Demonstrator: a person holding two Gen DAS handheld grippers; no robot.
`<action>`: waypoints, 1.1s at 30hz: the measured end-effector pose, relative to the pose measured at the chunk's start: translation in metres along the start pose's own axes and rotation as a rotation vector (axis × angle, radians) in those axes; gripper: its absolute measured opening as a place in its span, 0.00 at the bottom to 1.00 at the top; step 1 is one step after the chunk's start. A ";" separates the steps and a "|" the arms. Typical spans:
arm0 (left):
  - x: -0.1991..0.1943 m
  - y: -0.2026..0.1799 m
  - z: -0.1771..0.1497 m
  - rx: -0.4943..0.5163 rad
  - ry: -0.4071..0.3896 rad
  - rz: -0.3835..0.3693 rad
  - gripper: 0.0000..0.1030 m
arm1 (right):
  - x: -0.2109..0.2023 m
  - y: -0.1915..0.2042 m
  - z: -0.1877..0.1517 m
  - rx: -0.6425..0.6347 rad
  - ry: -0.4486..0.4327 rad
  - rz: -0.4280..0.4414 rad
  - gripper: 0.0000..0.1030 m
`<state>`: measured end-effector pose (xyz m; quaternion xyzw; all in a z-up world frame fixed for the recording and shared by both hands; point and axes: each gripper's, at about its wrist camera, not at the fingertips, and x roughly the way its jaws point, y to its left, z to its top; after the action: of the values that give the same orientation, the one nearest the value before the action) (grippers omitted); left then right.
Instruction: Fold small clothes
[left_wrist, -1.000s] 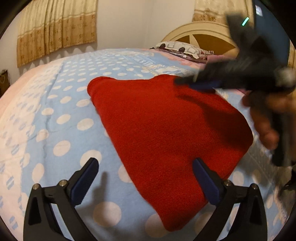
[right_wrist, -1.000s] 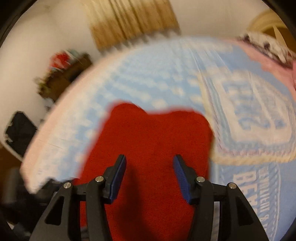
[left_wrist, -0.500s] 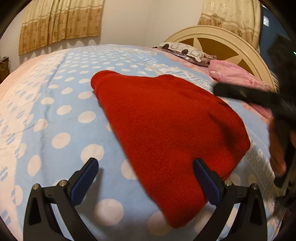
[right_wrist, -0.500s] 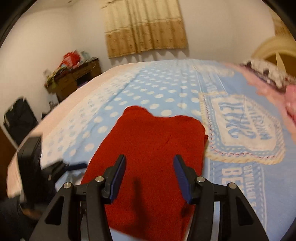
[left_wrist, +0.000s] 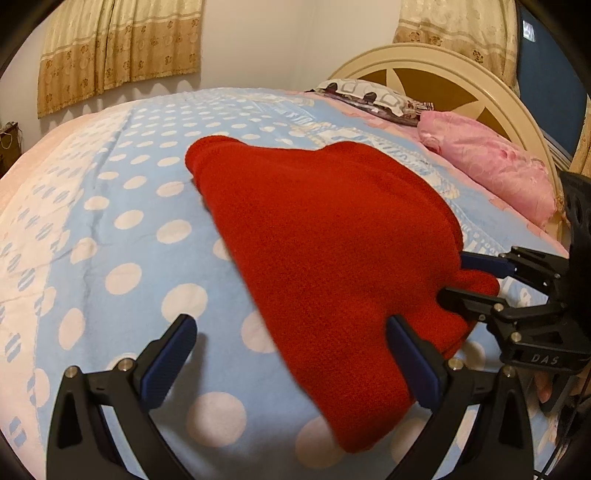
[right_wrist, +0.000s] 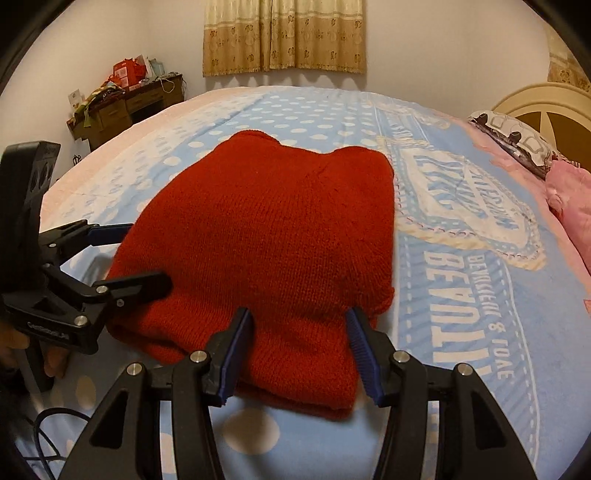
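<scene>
Location: the red knit (right_wrist: 280, 236) lies flat on the blanket (right_wrist: 461, 295), already doubled into a rough rectangle, with stacked layer edges visible at its near end. It is well apart from the pillow (left_wrist: 491, 173) at the headboard (left_wrist: 443, 77).

Handling: judged soft, limp and light. The coarse knit should grip the pads well, so slipping is unlikely. It is not fragile, though the fingers could snag loose stitches. A lifted edge will sag; unsupported layers may slide apart.

Hold points: judged best at the two near corners, pinching all layers together, so the near end can be carried over to the far end.

Left gripper (left_wrist: 291, 362): at the knit's left side, low over the blanket. Jaws wide apart, clamped on nothing. In the left wrist view, the right finger (left_wrist: 413, 365) overlaps the knit's edge and the left finger (left_wrist: 168, 365) stands over bare blanket. In the right wrist view, one finger (right_wrist: 136, 284) lies over the knit's left edge; contact cannot be confirmed.

Right gripper (right_wrist: 301, 350): at the near end, pointing along the knit toward the curtain (right_wrist: 284, 37). Jaws apart, straddling the near edge, not clamped. In the left wrist view its fingers (left_wrist: 476, 299) sit either side of a bunched corner of knit.

Desk (right_wrist: 125, 107): far left, against the wall, not involved.
</scene>
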<state>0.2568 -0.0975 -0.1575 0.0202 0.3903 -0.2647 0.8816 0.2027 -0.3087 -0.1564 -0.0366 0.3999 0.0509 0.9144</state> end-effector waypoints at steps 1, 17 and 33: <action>0.000 0.000 0.000 -0.004 -0.001 0.002 1.00 | -0.007 -0.001 0.003 0.016 -0.018 0.003 0.53; 0.002 0.001 -0.001 -0.022 0.019 -0.005 1.00 | 0.020 -0.007 0.041 0.017 0.018 0.051 0.54; 0.008 0.039 0.015 -0.274 0.028 -0.187 1.00 | 0.050 -0.113 0.072 0.363 -0.014 0.306 0.66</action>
<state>0.2900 -0.0714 -0.1590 -0.1330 0.4350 -0.2897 0.8421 0.3027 -0.4101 -0.1417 0.1897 0.3972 0.1165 0.8903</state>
